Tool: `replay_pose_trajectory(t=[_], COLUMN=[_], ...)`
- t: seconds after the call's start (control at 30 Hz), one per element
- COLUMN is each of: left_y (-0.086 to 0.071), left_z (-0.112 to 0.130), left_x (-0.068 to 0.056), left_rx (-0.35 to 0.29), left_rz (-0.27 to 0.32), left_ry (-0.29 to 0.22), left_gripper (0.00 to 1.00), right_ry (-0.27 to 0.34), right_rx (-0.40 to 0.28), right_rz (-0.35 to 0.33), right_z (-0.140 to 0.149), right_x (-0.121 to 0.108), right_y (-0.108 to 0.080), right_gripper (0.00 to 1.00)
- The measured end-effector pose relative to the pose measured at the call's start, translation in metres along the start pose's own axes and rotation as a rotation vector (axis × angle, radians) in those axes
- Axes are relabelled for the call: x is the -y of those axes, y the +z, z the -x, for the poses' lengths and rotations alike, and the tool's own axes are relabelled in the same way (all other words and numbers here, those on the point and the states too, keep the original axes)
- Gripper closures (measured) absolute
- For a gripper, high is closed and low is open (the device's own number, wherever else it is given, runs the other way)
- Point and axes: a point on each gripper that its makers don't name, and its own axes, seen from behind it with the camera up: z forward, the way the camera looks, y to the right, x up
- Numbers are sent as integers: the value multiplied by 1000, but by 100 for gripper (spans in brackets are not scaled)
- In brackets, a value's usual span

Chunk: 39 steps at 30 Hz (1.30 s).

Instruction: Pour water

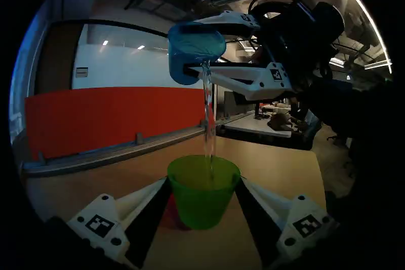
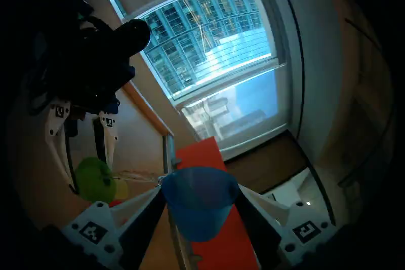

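I record the left gripper with its fingers closed against both sides of the green cup. The cup stands upright, near and central in the left gripper view, over the wooden table. I cannot tell whether its base touches the table.

Above it, the right gripper holds the blue cup between its fingers, tipped so the mouth faces down toward the green cup. A thin stream of water runs from the blue cup's lip into the green cup's open mouth. The two cups are apart, the blue one higher.

A red object sits just beside the green cup's base on its left; I cannot identify it. An orange partition stands at the table's far edge. In the right gripper view, a window lies beyond the blue cup.
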Motion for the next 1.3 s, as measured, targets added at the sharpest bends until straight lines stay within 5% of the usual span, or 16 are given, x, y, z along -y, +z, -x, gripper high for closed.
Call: replay_pose_trajectory(t=[1.3], left_y=[2], left_z=[0], left_x=[-1], left_rx=[1], left_rz=[-1], left_ry=[7], left_gripper=[14], right_ry=[-204], right_rx=[2], right_rz=[62], right_z=[-11], right_x=[-37], right_y=[8], right_gripper=[9])
